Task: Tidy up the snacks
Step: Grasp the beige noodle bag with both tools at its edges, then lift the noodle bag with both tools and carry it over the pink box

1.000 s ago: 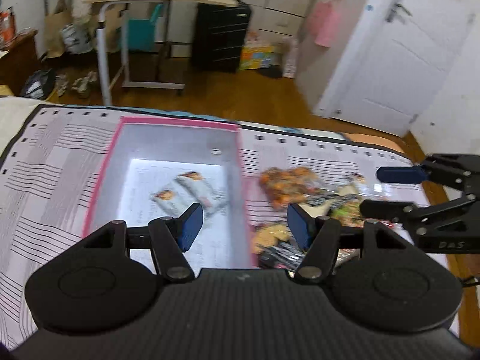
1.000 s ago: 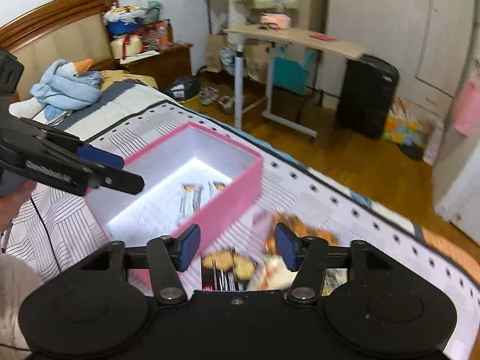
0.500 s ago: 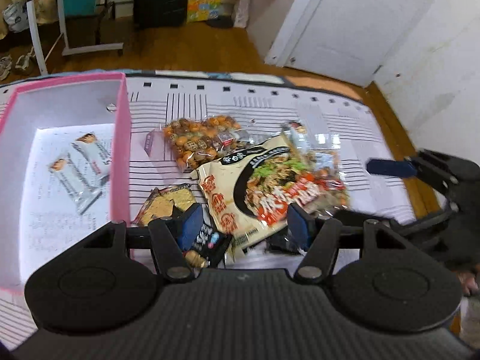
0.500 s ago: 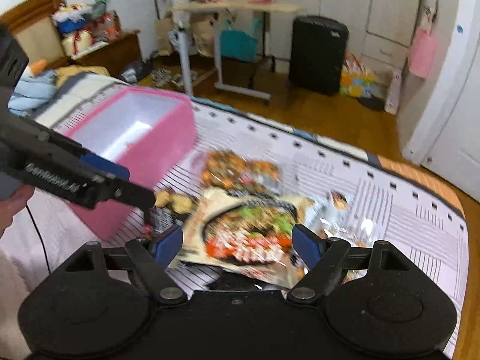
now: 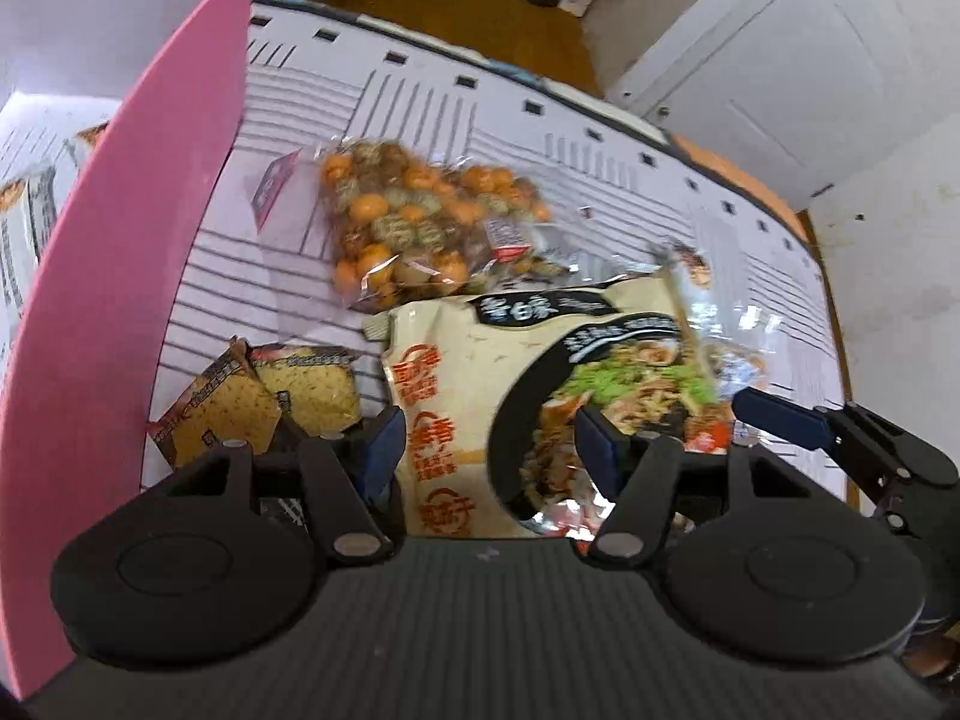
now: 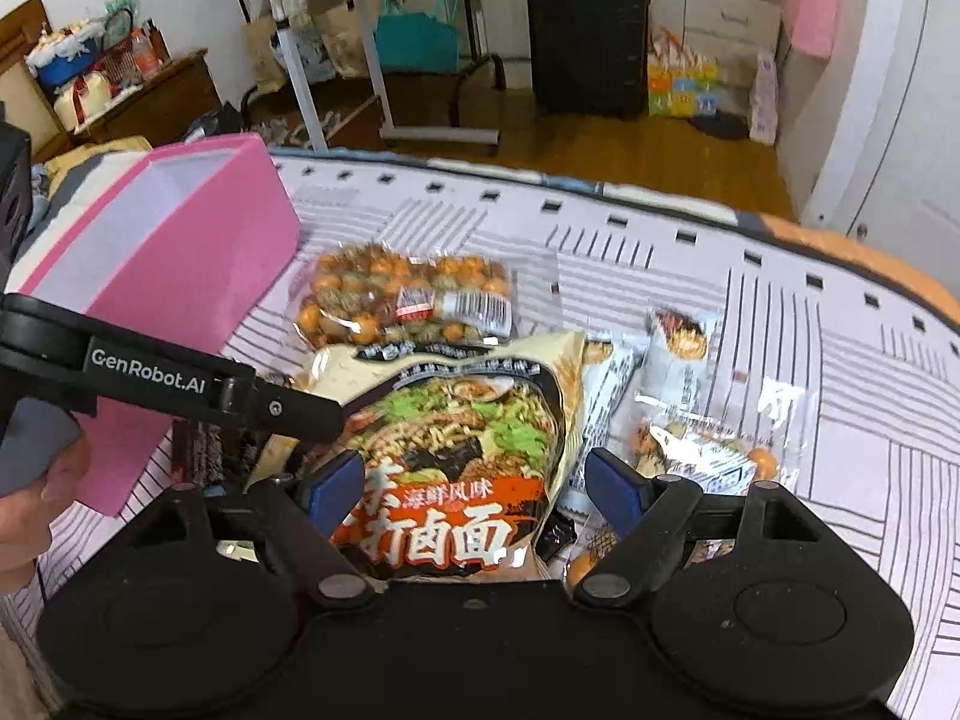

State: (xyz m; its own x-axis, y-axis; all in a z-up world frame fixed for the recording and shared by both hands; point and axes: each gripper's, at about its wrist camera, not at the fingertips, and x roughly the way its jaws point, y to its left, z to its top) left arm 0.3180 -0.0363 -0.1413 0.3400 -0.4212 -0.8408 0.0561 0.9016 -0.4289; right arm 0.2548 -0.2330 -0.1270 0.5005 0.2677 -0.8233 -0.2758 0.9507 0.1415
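Both grippers hover over a snack pile on a striped bedsheet (image 6: 840, 360). Left gripper (image 5: 486, 444) jaws apart, empty, above noodle packet (image 6: 456, 420); right gripper (image 6: 474, 486) jaws just widened, nothing pinched. Pink box (image 5: 150, 228) sits at 10 o'clock, nut bag (image 5: 414, 222) at 12.

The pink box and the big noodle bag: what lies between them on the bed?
In the left wrist view, two cracker packets lie between the pink box and the noodle bag.

box (image 6: 180, 276) left of snack pile (image 6: 456, 396), on bed (image 6: 840, 360)
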